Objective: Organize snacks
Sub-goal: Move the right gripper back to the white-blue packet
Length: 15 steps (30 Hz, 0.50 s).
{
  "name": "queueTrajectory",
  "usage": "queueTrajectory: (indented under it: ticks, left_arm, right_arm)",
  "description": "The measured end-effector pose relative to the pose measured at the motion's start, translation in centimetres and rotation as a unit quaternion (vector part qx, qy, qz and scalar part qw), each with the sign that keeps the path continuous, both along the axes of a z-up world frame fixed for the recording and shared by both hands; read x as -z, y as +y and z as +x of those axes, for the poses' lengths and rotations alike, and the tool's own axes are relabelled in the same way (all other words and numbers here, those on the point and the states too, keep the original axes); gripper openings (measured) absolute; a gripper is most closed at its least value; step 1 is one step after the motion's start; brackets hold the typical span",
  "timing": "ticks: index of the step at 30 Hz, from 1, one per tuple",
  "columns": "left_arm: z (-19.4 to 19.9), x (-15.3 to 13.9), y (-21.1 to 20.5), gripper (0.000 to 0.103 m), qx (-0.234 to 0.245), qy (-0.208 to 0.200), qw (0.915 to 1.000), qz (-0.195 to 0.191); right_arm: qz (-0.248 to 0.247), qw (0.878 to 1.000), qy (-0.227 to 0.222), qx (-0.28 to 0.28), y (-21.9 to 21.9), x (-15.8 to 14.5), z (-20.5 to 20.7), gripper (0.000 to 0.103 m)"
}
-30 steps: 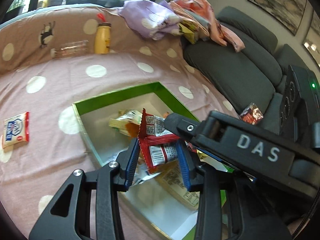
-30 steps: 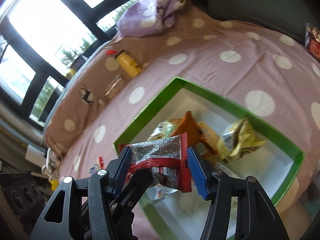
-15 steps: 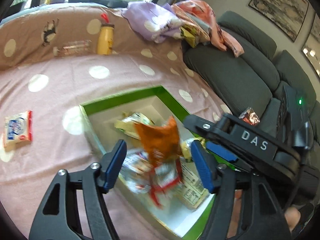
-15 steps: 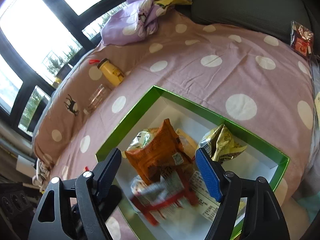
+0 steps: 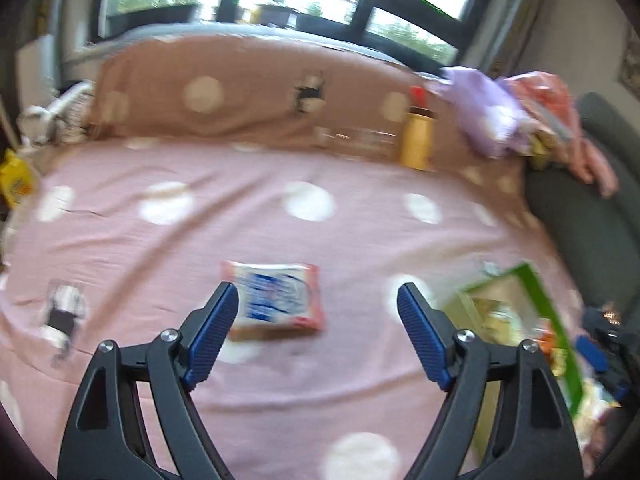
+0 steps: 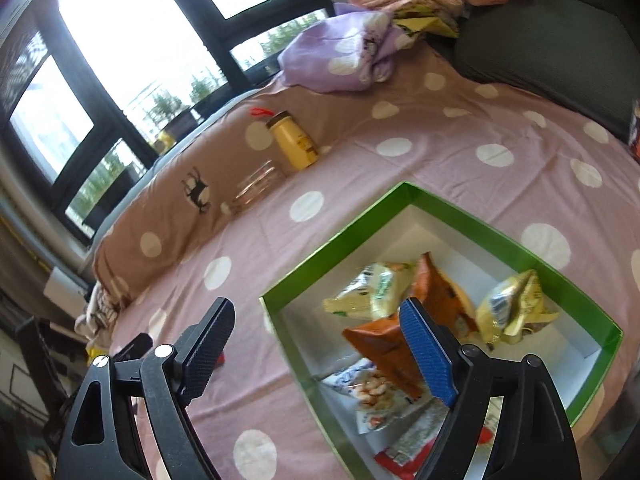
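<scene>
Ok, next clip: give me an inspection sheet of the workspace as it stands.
Surface: pink polka-dot cloth.
Job's things: green-rimmed white box holding orange, yellow and white snack packets; white-and-blue snack packet loose on the cloth.
Clutter: yellow bottle, clear glass jar, lilac spotted bundle.
Grippers: left gripper and right gripper opening, nothing between the fingers.
Cables: nothing seen.
Surroundings: windows, grey sofa.

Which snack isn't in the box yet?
The white-and-blue packet, lying alone on the dotted blanket between the left gripper's opening jaws. The others sit inside the green box.
</scene>
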<state>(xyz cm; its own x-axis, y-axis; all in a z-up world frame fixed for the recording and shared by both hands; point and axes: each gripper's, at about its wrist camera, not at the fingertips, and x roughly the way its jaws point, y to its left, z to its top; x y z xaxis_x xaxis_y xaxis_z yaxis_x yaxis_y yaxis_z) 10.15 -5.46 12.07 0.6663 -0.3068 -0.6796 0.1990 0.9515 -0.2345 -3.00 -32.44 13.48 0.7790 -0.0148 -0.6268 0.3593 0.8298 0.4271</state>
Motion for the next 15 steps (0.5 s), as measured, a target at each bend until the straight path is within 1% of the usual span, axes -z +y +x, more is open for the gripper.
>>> queueTrajectory:
  ticks: [1, 2, 5, 7, 11, 15]
  left_arm:
    - [0.2, 0.1, 0.5, 0.087, -0.004, -0.003, 1.0, -0.002]
    - [0.4, 0.3, 1.1, 0.087, -0.004, -0.001, 0.9999, -0.013]
    - [0.9, 0.9, 2.7, 0.087, -0.016, 0.017, 0.9991, -0.034]
    - [1.3, 1.4, 3.5, 0.087, -0.027, 0.023, 0.9987, -0.036]
    - [2.4, 2.4, 4.3, 0.087, -0.034, 0.043, 0.9977, -0.039]
    - [3.0, 3.5, 5.3, 0.087, -0.039, 0.06, 0.9963, -0.049]
  right_arm:
    - [-0.003, 1.0, 0.0, -0.011, 0.6, 0.0, 0.4, 0.085]
    - [-0.005, 1.0, 0.0, -0.021, 1.2, 0.0, 0.7, 0.085]
    - [-0.024, 0.999, 0.01, -0.042, 3.2, 0.0, 1.8, 0.086]
    - [-0.036, 0.998, 0.023, -0.049, 4.3, 0.2, 2.3, 0.086]
    - [-0.058, 0.996, 0.04, -0.056, 6.1, 0.4, 3.1, 0.086]
    - [-0.063, 0.994, 0.042, -0.076, 7.7, 0.2, 4.3, 0.086]
